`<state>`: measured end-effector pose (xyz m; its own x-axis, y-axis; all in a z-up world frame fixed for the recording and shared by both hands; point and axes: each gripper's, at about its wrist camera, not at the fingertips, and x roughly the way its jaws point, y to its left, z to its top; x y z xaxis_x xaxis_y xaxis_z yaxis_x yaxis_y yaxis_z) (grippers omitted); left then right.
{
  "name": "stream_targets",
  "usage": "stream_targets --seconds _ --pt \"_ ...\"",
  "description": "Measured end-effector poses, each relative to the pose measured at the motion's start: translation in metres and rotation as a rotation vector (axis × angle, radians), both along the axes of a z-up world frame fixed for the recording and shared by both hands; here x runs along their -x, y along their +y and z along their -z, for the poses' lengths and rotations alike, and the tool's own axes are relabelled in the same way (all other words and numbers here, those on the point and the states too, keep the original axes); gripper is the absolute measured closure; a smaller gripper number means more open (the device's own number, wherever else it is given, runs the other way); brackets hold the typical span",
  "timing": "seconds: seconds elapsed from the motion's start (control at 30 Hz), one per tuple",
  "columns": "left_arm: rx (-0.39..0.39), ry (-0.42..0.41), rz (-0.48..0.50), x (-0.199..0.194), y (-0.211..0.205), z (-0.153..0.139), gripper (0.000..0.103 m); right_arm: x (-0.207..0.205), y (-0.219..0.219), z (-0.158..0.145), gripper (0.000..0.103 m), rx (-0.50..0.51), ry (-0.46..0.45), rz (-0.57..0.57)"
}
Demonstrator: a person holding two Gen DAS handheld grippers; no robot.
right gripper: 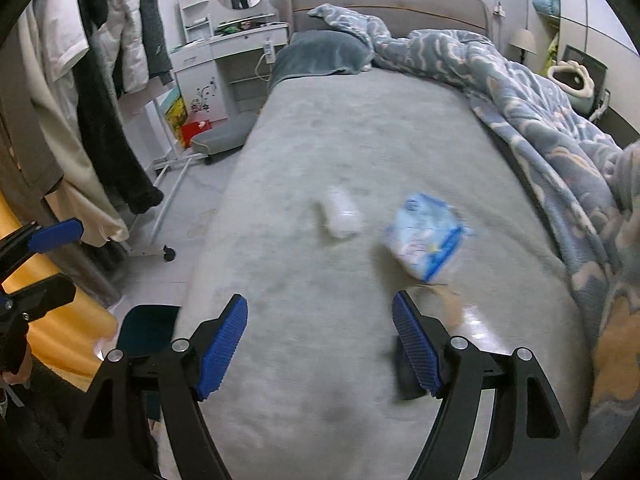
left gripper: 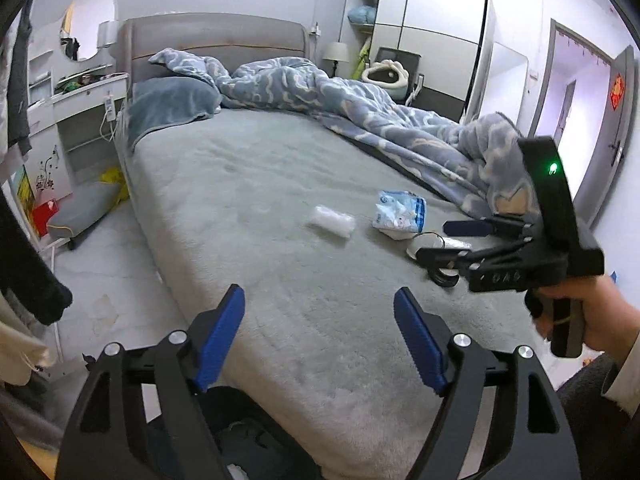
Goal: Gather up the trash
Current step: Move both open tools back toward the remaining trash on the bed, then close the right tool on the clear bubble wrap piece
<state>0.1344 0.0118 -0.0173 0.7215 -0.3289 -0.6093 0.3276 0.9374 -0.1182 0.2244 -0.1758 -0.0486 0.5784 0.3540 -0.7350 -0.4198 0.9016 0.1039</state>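
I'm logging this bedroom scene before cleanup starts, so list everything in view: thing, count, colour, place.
bed: one, grey cover, centre
blanket: one, blue and white, bunched along far side
pillow: one, blue-grey, at headboard
clear wrapper: one, whitish, on bed
tissue pack: one, blue and white, on bed beside the wrapper
wardrobe: one, white, far corner
dressing table: one, white, beside bed
hanging clothes: several, black and white, on rack
left gripper: blue fingers, open, empty
right gripper: blue fingers, open, empty
hand: one, holding right gripper
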Motion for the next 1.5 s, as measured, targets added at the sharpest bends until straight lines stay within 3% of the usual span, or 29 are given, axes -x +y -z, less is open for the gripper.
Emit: stream_targets --seconds 0.5,0.57,0.77,0.9,1.03,1.33,1.5 --pt "0.057 0.077 0.042 -0.033 -0.042 0.022 0.024 -0.017 -0.082 0.009 0.027 -0.008 0.015 0.079" --pt "0.054 0.078 0.043 -0.036 -0.047 0.023 0.024 -0.018 -0.091 0.013 0.034 -0.005 0.025 0.084" --pt "0.042 0.083 0.065 -0.044 -0.066 0.027 0.024 -0.024 -0.103 0.033 0.038 0.013 0.064 0.065" --pt "0.061 0.101 0.098 -0.046 -0.078 0.031 0.024 -0.029 -0.100 0.046 0.039 0.041 0.073 0.008" --pt "0.101 0.128 0.125 -0.051 -0.088 0.033 0.021 -0.034 -0.096 0.056 0.047 0.069 0.078 -0.022" --pt "0.063 0.155 0.172 -0.055 -0.117 0.045 0.014 -0.041 -0.099 0.062 0.067 0.088 0.056 -0.043" --pt "0.030 0.162 0.193 -0.057 -0.131 0.052 0.014 -0.038 -0.113 0.051 0.068 0.089 0.015 0.004"
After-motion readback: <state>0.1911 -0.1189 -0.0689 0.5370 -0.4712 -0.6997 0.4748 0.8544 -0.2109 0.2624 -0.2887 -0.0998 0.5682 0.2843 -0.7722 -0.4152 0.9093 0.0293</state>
